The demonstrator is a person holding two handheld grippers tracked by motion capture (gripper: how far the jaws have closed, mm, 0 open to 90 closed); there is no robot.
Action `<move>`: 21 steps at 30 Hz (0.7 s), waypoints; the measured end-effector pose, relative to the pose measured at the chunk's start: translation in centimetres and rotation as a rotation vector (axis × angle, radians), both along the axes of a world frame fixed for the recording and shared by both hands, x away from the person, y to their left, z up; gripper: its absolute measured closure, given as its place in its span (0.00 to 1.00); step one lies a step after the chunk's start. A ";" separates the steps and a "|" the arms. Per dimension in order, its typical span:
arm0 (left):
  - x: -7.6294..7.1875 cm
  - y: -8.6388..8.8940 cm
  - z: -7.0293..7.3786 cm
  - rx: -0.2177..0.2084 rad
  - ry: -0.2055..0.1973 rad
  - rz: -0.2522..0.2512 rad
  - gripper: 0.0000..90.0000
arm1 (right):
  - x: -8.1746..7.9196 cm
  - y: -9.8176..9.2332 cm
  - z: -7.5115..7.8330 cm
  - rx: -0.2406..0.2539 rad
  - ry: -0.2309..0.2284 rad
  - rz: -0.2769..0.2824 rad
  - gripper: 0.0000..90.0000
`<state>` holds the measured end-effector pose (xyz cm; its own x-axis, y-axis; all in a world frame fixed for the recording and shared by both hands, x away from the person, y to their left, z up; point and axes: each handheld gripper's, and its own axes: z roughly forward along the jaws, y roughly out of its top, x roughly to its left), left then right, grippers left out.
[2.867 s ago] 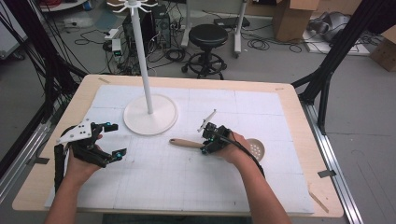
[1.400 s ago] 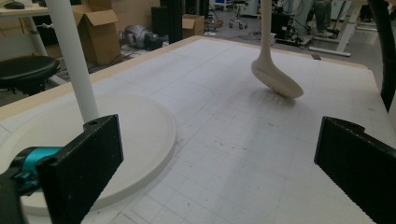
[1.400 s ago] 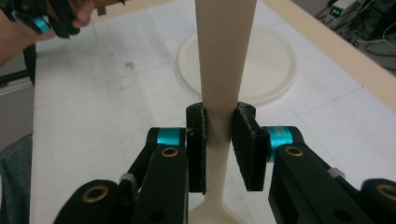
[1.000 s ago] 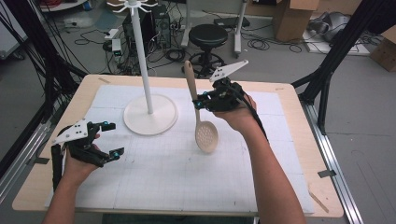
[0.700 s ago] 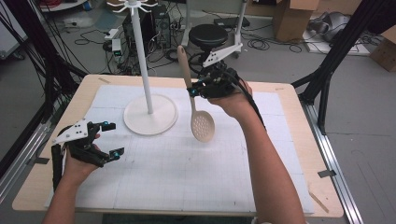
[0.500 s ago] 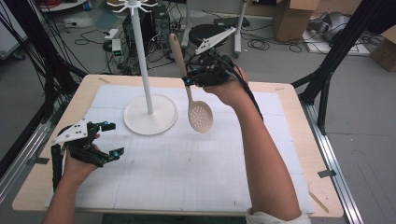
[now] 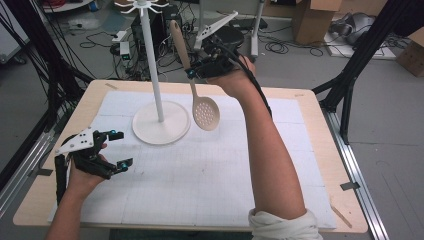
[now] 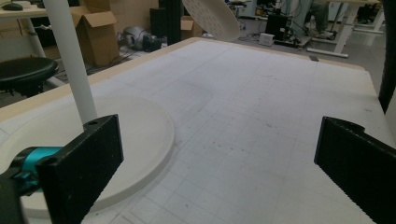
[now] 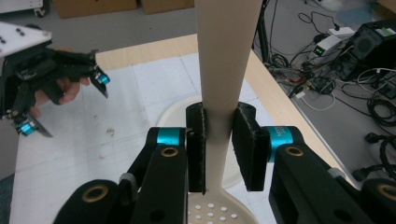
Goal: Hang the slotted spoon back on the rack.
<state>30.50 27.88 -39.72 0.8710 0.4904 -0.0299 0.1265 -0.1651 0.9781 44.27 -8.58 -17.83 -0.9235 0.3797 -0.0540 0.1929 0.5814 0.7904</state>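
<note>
Sleeve [image 7: 280, 226] bunched white at the bottom edge of the high view, forearms cut off there. Left tool [image 7: 116, 149] sits low at the counter's [image 7: 310, 145] near left corner, jaws spread wide with nothing between them; its own view has the two black jaws far apart over bare mat. Right tool [image 7: 192, 73] is up in the air beyond the counter's far side, jaws narrowed and clamped on the spoon's [image 7: 205, 112] handle. Spoon hangs bowl-down, tilted, clear of the surface, just right of the stand [image 7: 160, 122]. In the right gripper view the handle runs up out of frame and the holed bowl is cut at the bottom, so neither end shows whole. In the left gripper view just the bowl's rim peeks in at the top. Stand's round base rests on the mat, its pole rising; the hooks at the top are clipped by the frame edge. White gridded mat [image 7: 200, 185] covers the wooden counter, faintly smudged. Beyond: grey floor, tangled cables [image 7: 295, 47], a black stool half hidden behind the raised hand, cardboard boxes [image 7: 310, 20], dark frame legs either side.
</note>
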 end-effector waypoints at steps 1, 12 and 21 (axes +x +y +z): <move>0.0 0.0 0.0 0.000 0.000 0.000 0.02 | 0.0 0.0 0.0 0.000 0.000 0.000 0.84; 0.0 0.1 0.1 -0.011 -0.004 -0.003 0.02 | 1.1 1.4 1.9 -0.020 -0.003 -0.013 0.84; -0.1 0.1 0.1 -0.013 -0.004 -0.003 0.02 | 2.1 2.2 2.0 -0.038 0.007 -0.025 0.84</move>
<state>30.44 28.01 -39.62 0.8727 0.4871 -0.0329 0.1223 -0.1529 0.9806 46.38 -6.33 -15.82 -0.9141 0.4006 -0.0625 0.2129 0.6055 0.7668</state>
